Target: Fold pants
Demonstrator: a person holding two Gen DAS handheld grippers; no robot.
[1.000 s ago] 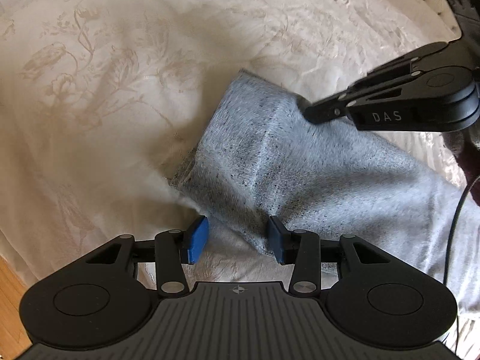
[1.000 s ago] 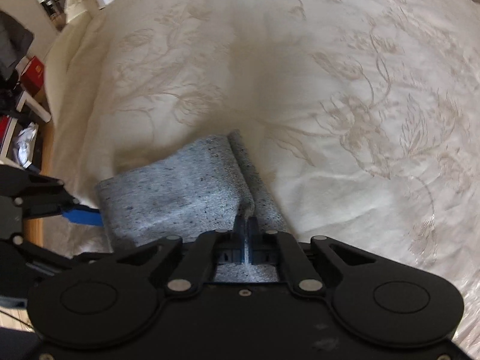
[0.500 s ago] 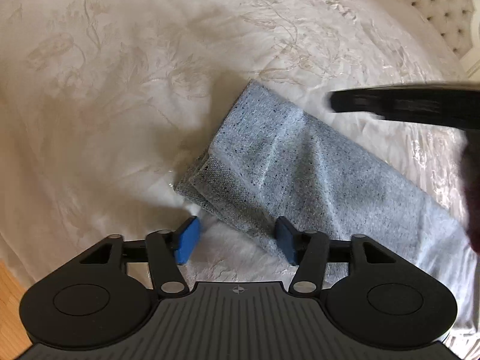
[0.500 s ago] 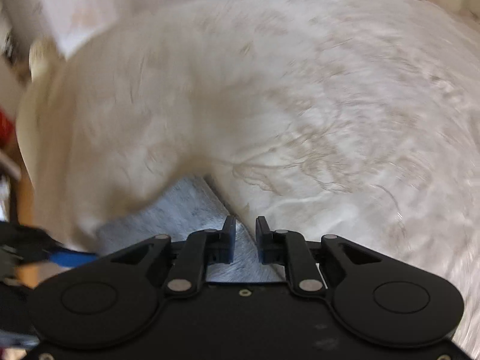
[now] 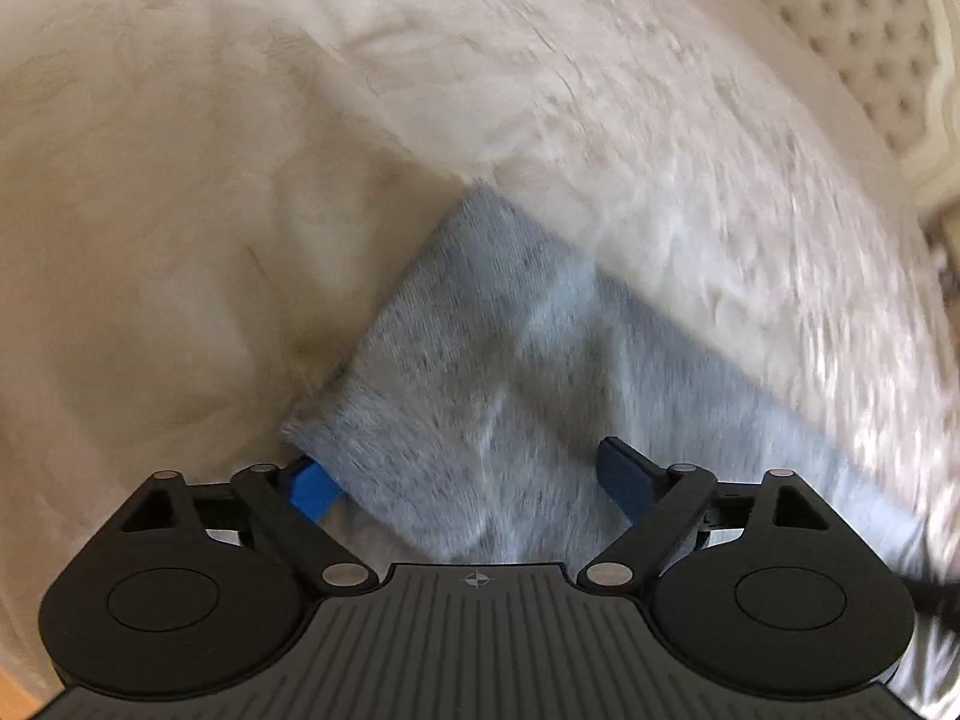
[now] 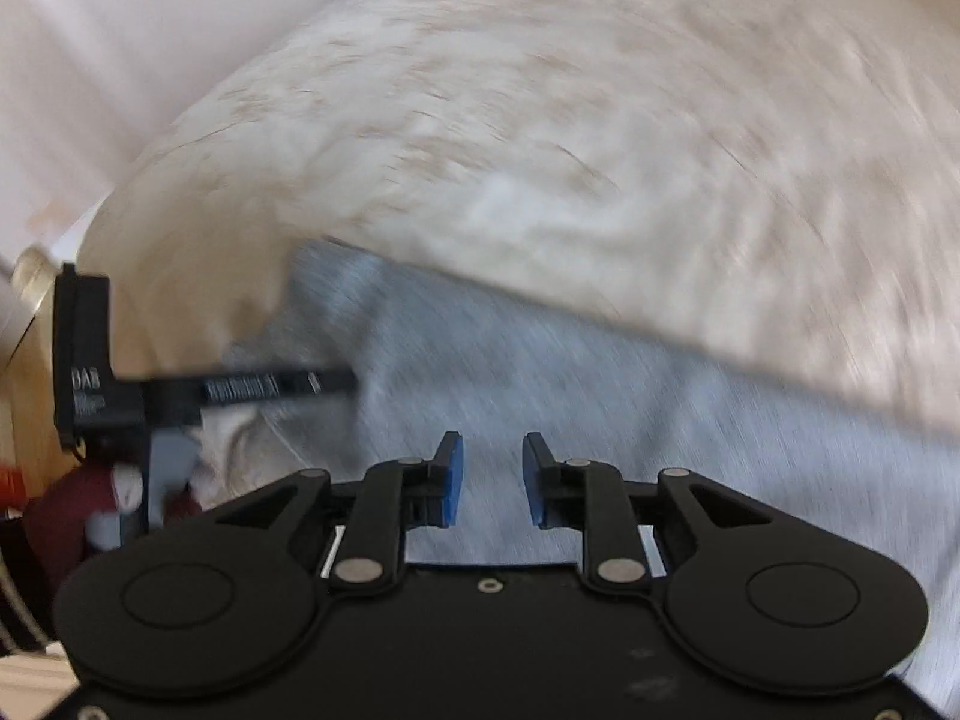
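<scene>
- Covering nearly all we see is the bed [image 5: 180, 210], spread with a cream bedspread [image 6: 600, 150] that bears a faint floral pattern; both views are blurred.
- We see a tufted cream headboard [image 5: 864, 48] at the far right corner of the bed in the left wrist view.
- We find the pants [image 5: 492, 372], grey and speckled, lying folded flat on the bed near its near edge, one folded corner aimed up the bed and the rest running off toward the right of the left wrist view; in the right wrist view the same cloth [image 6: 600, 420] fills the ground ahead of the tool.
- We see the left tool [image 5: 465, 483] with its jaws set wide and having just been opening; the near end of the pants lies between its blue pads [image 5: 309, 489], and the pads do not press on the cloth.
- We see the right tool [image 6: 492, 477] over the pants with a narrow gap between its blue pads [image 6: 453, 480]; its jaws have just been opening, and they grip nothing.
- We also catch the left tool from the side in the right wrist view [image 6: 336, 383], reaching over the end of the pants, with a dark red sleeve [image 6: 66, 504] below it at the frame's left edge.
</scene>
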